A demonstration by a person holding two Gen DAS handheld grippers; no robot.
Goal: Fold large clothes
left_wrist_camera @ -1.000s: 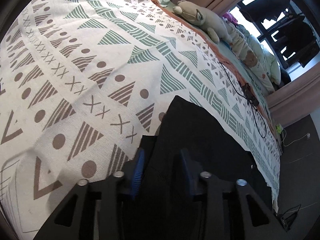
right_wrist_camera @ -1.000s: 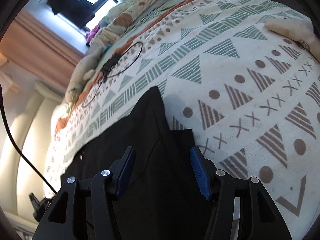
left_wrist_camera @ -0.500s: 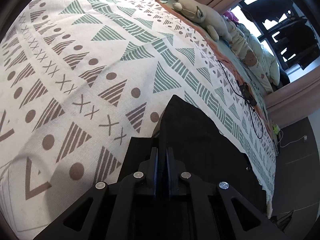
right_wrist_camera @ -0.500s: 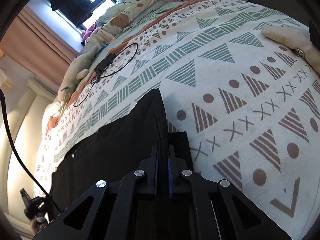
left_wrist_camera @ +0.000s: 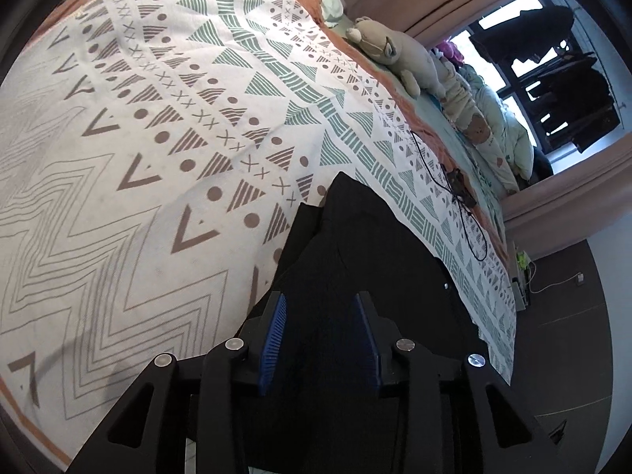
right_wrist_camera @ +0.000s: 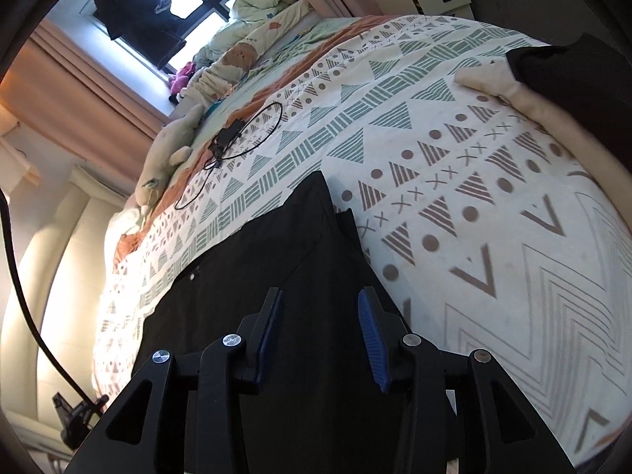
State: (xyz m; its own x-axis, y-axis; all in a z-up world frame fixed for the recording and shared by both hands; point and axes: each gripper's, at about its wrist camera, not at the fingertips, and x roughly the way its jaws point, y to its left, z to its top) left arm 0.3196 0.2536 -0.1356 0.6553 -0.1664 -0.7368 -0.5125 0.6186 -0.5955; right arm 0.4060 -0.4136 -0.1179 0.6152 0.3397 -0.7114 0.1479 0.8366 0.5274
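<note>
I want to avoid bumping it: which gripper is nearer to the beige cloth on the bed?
Right, probably. The right gripper has the beige cloth ahead on its right; the left gripper, at the other end of the black garment, does not see it.

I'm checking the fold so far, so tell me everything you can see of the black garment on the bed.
The black garment is plain dark fabric lying flat on the patterned bedspread, near its edge. One layer is folded over another, leaving a pointed corner and a strip of lower layer showing beside it. A small pale button-like dot shows near its far side. The open left gripper and right gripper sit over it.
</note>
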